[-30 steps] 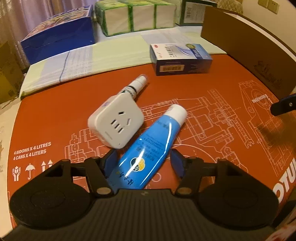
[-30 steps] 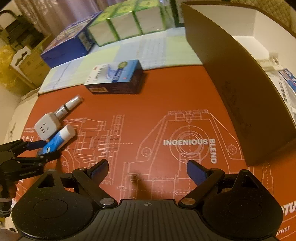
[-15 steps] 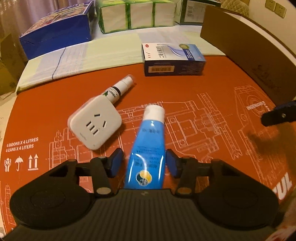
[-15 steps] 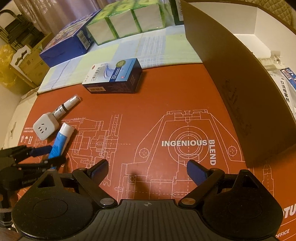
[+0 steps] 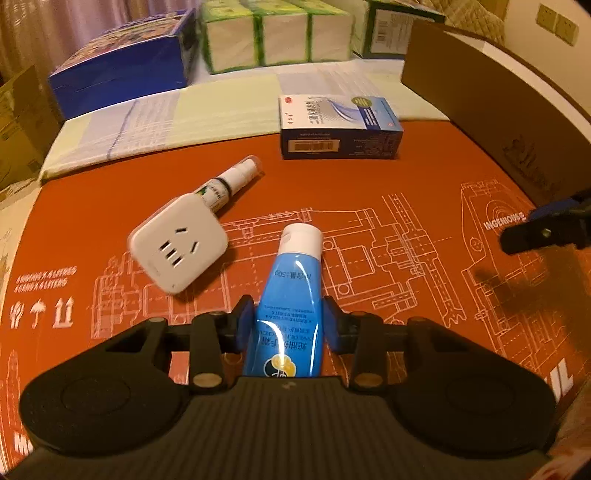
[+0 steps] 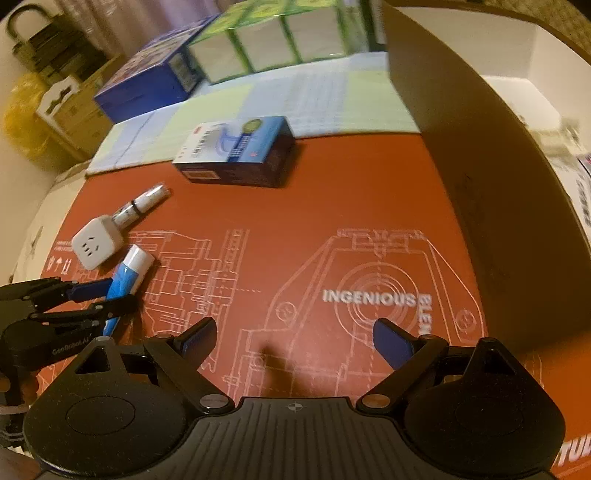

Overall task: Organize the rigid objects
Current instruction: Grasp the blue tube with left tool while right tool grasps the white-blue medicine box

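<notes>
With its fingers (image 5: 245,326) closed against both sides of the blue cream tube (image 5: 291,295), the left gripper (image 5: 288,328) pinches the tube at mid-body. The tube's white cap (image 5: 301,238) points away from the gripper, toward the far edge of the surface. In the right wrist view, the same tube (image 6: 127,275) appears between the left gripper's fingers near the left edge of the surface; whether the tube is lifted or in contact with the mat cannot be told.

The right gripper (image 6: 295,338) has its fingers (image 6: 195,338) spread wide with nothing between them, positioned over the orange printed mat (image 6: 332,206) near the lettering "INGENIOUS".

A white socket adapter (image 5: 179,242) lies on the mat just beside the tube, on its left. A small white spray bottle (image 5: 232,181) lies on its side with its base touching the adapter's far corner and its nozzle end pointing toward the far edge. A blue-and-white medicine carton (image 5: 338,127) lies flat farther back, at the mat's far edge, well apart from the tube. A brown cardboard box (image 6: 480,177) stands along the right edge of the surface, open at the top. Beyond the mat, a pale checked cloth (image 5: 147,122) carries a dark blue box (image 5: 122,70) and a row of green-and-white tissue packs (image 5: 277,35).
</notes>
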The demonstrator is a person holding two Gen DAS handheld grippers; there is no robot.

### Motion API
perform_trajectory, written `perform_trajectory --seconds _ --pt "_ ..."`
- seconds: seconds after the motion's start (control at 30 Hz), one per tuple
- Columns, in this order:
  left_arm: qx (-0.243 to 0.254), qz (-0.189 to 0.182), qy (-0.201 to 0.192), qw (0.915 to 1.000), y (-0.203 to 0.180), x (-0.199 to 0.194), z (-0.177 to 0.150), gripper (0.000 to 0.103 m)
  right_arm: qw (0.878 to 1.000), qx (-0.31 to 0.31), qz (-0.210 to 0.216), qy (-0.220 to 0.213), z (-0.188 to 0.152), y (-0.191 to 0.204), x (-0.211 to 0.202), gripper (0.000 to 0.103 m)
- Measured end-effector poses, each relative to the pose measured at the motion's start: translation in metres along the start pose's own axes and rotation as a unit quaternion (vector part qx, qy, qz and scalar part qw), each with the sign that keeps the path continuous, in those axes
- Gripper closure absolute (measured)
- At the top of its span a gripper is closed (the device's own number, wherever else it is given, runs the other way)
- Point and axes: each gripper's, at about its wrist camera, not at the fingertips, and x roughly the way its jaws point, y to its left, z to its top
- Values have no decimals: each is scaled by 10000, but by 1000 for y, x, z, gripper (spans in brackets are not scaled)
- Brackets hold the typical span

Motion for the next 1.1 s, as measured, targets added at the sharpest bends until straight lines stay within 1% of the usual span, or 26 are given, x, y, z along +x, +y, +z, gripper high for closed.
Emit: perform_trajectory --seconds 0.17,0.27,0.33,0.43,0.53,0.57,0.63,0.77,0.87,1.0,1.1 --pt "-416 246 -76 9988 8 -18 -9 69 9988 -435 180 -163 24 13 8 14" --pt "-777 424 -121 9960 18 -30 -16 69 9943 -971 255 -363 45 25 14 14" --pt "-1052 548 -146 9928 27 -37 -21 69 9878 -1455 278 -476 59 33 20 14" --pt "-1440 775 -185 9864 41 -48 -28 69 9719 -2247 363 -608 79 45 31 14" --pt "-1774 940 -210 9794 55 -55 -34 69 9598 -2699 463 -608 100 52 44 14" --pt "-1880 992 -210 9769 58 -57 -36 69 9588 -2728 528 -587 108 52 50 14" --pt "-2041 1099 -212 9725 64 -60 -38 69 9612 -2619 645 -574 124 50 61 14" --pt "-2232 1221 -213 9668 71 -65 -41 69 9689 -2244 910 -506 150 42 85 14" --pt "-2355 1257 -181 9635 74 -64 -42 69 9732 -1988 1101 -353 163 33 97 14" --pt "-2447 1274 -130 9611 77 -64 -44 69 9744 -1771 1382 -67 163 28 105 14" --pt "-2472 1270 -90 9606 80 -61 -42 69 9692 -1980 1462 70 151 36 101 14"
